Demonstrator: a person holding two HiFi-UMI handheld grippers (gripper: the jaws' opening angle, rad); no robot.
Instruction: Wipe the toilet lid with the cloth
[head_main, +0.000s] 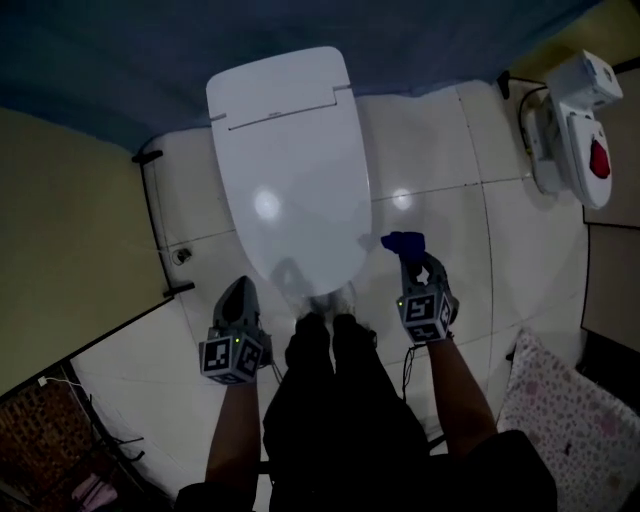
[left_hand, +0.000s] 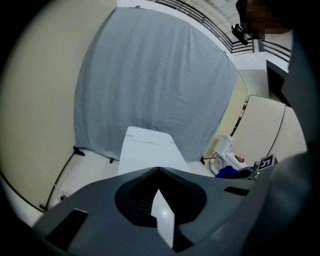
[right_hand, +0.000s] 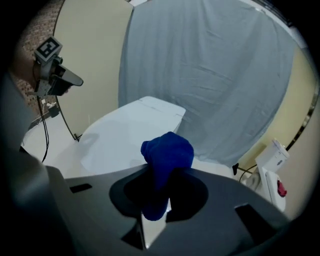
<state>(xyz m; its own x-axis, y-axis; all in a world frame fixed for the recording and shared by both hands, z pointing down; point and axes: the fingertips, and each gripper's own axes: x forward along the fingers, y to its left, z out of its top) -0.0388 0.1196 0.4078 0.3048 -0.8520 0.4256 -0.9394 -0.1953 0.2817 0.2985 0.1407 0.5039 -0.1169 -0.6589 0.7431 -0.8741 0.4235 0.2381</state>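
The white toilet lid (head_main: 290, 170) is closed and lies straight ahead of me; it also shows in the left gripper view (left_hand: 147, 147) and the right gripper view (right_hand: 125, 135). My right gripper (head_main: 412, 262) hovers off the lid's front right corner, shut on a bunched dark blue cloth (head_main: 403, 242). The cloth (right_hand: 167, 152) bulges out above the jaws of the right gripper (right_hand: 159, 175). My left gripper (head_main: 240, 292) hangs by the lid's front left, apart from it. In its own view the left gripper (left_hand: 158, 170) is shut with nothing in it.
A grey-blue sheet (head_main: 200, 40) hangs behind the toilet. A white floor unit with a red button (head_main: 575, 125) stands at the far right. A cable (head_main: 150, 210) runs along the yellow left wall. A floral cushion (head_main: 570, 430) lies at lower right. The person's legs (head_main: 335, 390) stand before the toilet.
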